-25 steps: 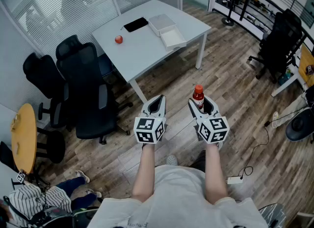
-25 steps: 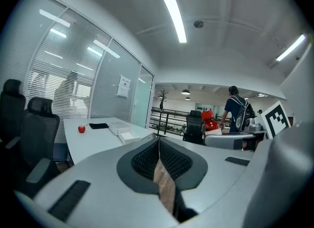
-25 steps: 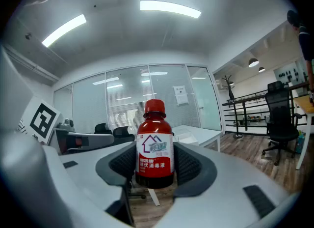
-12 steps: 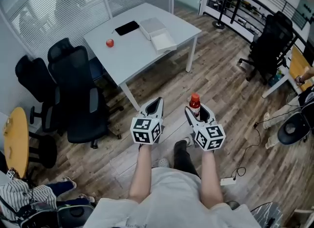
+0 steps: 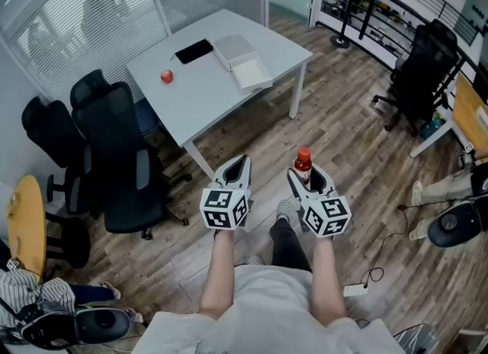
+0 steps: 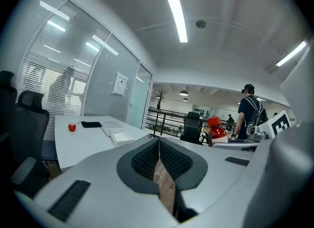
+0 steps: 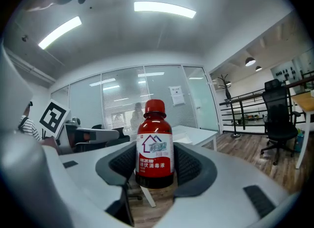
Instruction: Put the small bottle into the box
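A small red bottle with a red cap and a white-and-red label stands upright between the jaws of my right gripper, which is shut on it. In the head view the bottle pokes up from the right gripper, held over the wooden floor. My left gripper is beside it, jaws shut with nothing between them. The open white box, with its tray next to it, lies on the white table well ahead of both grippers. In the left gripper view the box sits far off.
On the table are a red apple and a black phone. Black office chairs stand left of the table. Another black chair is at the right. A person stands far off. My shoe is on the floor below.
The view has shifted as I walk toward the table. Both grippers keep their pose, the right still holding the bottle.
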`<move>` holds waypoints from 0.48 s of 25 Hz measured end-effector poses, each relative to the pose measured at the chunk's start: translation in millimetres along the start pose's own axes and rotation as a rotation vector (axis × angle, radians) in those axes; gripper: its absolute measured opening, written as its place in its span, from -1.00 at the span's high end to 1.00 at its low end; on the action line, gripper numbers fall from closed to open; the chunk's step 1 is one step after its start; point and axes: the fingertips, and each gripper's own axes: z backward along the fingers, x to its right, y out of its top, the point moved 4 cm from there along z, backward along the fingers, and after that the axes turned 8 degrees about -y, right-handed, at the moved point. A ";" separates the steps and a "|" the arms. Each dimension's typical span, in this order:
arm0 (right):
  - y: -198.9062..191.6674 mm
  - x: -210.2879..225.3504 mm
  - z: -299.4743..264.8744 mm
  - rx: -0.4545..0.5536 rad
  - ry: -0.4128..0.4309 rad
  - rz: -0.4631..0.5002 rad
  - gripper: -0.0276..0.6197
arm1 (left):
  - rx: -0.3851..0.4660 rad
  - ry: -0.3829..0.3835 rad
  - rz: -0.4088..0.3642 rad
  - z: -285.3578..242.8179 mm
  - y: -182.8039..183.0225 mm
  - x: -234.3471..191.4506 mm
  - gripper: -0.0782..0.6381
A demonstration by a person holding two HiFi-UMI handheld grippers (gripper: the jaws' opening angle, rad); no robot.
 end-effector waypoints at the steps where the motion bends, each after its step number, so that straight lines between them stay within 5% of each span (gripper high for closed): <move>1: 0.7 -1.6 -8.1 -0.001 0.013 0.017 0.22 | 0.001 0.010 0.005 -2.9 -0.7 -6.4 0.70; 12: 28.8 23.3 -144.1 -0.002 0.133 0.043 0.22 | 0.022 0.111 0.071 -86.8 22.1 -94.3 0.70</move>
